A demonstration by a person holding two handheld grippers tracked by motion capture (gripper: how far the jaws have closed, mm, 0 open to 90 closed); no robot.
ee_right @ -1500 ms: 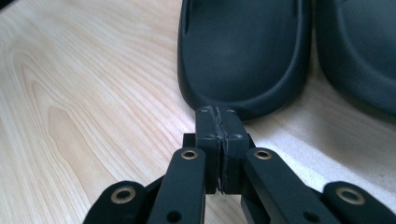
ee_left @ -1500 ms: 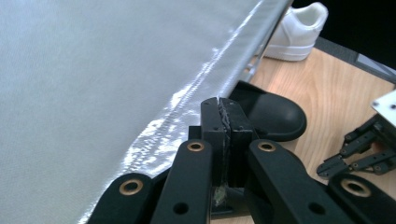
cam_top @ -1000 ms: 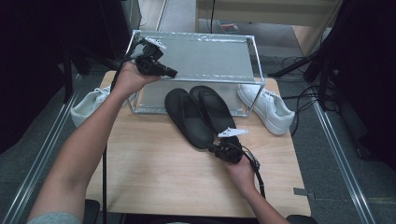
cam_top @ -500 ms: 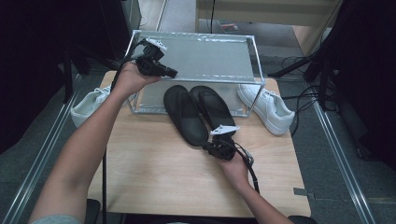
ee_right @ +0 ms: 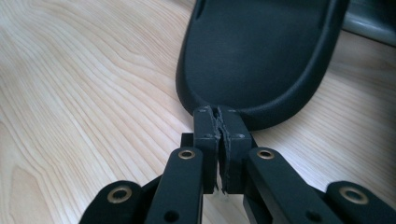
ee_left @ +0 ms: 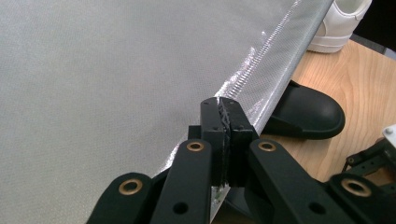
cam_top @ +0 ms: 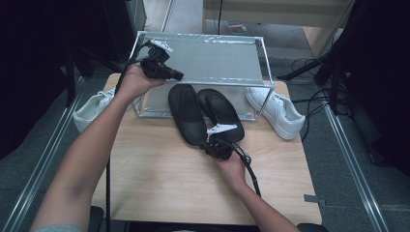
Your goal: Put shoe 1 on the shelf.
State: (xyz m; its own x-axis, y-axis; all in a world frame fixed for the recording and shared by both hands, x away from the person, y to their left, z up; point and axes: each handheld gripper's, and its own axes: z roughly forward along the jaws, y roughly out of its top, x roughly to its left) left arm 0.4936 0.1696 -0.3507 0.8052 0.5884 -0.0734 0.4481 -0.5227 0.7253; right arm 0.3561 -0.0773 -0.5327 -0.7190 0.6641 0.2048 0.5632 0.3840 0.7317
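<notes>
Meanwhile the outstretched left tool (ee_left: pixel 223 108) pinches the cover's edge (ee_left: pixel 261 81); the low right tool (ee_right: pixel 219 114) sits closed at the slipper's heel (ee_right: pixel 252 60).

Black tools (cam_top: pixel 167 72), brass-ringed pivots, trailing cables

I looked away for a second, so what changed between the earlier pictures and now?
The right gripper, shut on the heel of the left-hand black slipper, moved left across the table, swinging the heel with it. The left gripper stayed clamped on the grey rack; the other slipper and white sneakers stayed put.
</notes>
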